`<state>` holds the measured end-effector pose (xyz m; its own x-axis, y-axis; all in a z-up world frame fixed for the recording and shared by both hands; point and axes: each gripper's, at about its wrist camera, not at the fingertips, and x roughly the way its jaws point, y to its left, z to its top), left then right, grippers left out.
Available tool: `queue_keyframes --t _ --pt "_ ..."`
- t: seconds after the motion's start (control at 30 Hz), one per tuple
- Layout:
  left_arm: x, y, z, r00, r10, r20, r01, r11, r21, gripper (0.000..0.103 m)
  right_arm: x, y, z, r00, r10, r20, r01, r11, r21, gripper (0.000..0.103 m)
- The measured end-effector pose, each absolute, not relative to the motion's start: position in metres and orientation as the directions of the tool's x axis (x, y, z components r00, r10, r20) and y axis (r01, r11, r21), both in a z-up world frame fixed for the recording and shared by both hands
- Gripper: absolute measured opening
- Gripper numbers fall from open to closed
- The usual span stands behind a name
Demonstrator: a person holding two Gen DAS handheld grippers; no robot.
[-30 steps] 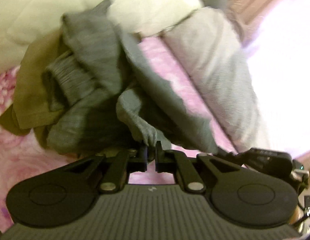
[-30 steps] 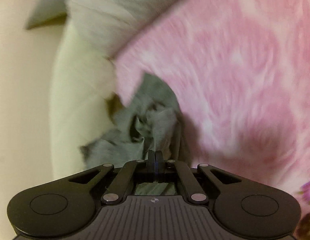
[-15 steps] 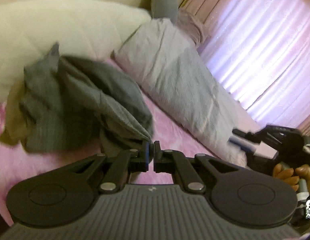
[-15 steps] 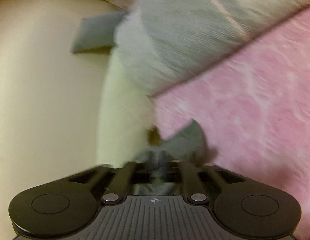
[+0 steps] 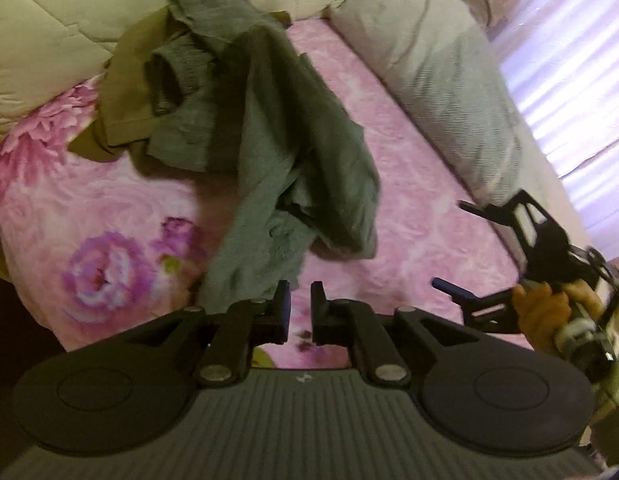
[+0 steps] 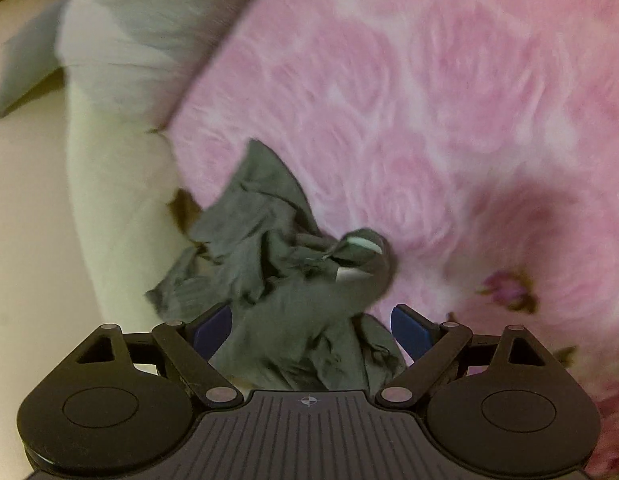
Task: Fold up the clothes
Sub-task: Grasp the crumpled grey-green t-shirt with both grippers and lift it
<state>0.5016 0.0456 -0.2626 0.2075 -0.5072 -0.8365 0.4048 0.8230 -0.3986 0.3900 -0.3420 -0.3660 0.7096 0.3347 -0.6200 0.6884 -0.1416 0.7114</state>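
— Why is that grey garment [image 5: 277, 128] lying in a heap like that?

— It looks dropped on the pink blanket [image 5: 409, 200] so it can be spread out and folded. It runs from the cream quilt [image 5: 41, 24] at the head of the bed down toward the person, twisted into a rope along its length, with one sleeve cuff sticking up near the top.

— Is anything holding it?

— No. The left gripper [image 5: 300, 307] hangs just beside the near end of the cloth. Its jaws are easing apart, with only a narrow gap and bare blanket showing between them. The right gripper [image 6: 311, 322] is spread as wide as it goes and is widening. The cloth bunches between its blue pads [image 6: 409, 326], but they don't press on it. From the left side I can see the hand [image 5: 543, 312] gripping that tool's handle, off near the bed's edge.

— What's the stuff like?

— Soft, thin knit, matte, faintly ribbed at the cuff. It crumples easily and holds no shape. A pale label shows inside a fold on the right. Under its far end lies an olive-brown garment [image 5: 123, 92], smoother and flatter. The blanket is plush, printed with big roses. A long grey pillow [image 5: 441, 72] with fine stripes lies along the far side.

— So folding hasn't begun?

— I'd say not; it needs flattening first.
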Motion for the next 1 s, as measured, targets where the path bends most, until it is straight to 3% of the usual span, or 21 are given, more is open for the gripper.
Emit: queue_keyframes --t 0.33,0.37,0.4,0.43,0.57,0.73,1.0 --pt "0.54 0.057 -0.278 0.273 -0.427 -0.862 0.316 0.886 -0.339 0.009 0.44 -0.297 -0.468 0.628 0.454 -0.633 0.773 -0.264 0.577 0.089" --pt "0.542 0.057 -0.277 0.277 -0.424 -0.862 0.314 0.888 -0.336 0.009 0.441 -0.29 -0.471 0.632 0.469 -0.617 0.765 -0.247 0.595 0.068" --pt "0.544 0.057 -0.276 0.28 -0.424 -0.861 0.313 0.888 -0.336 0.009 0.441 -0.284 -0.473 0.639 0.478 -0.603 0.752 -0.225 0.619 0.01" --pt "0.545 0.056 -0.274 0.284 -0.424 -0.86 0.313 0.889 -0.335 0.009 0.44 -0.282 -0.468 0.654 0.467 -0.595 0.73 -0.186 0.658 0.005" --pt "0.543 0.052 -0.258 0.309 -0.451 -0.837 0.339 0.875 -0.346 0.009 0.429 -0.291 -0.41 0.741 0.358 -0.568 0.583 0.077 0.809 0.004" --pt "0.533 0.044 -0.223 0.354 -0.516 -0.78 0.372 0.843 -0.389 0.009 0.385 -0.325 -0.301 0.889 0.235 -0.392 0.328 0.27 0.905 0.003" --pt "0.471 0.01 -0.15 0.348 -0.649 -0.676 0.533 0.73 -0.427 0.009 0.249 -0.368 -0.127 0.993 0.033 -0.113 0.081 0.505 0.859 0.003"
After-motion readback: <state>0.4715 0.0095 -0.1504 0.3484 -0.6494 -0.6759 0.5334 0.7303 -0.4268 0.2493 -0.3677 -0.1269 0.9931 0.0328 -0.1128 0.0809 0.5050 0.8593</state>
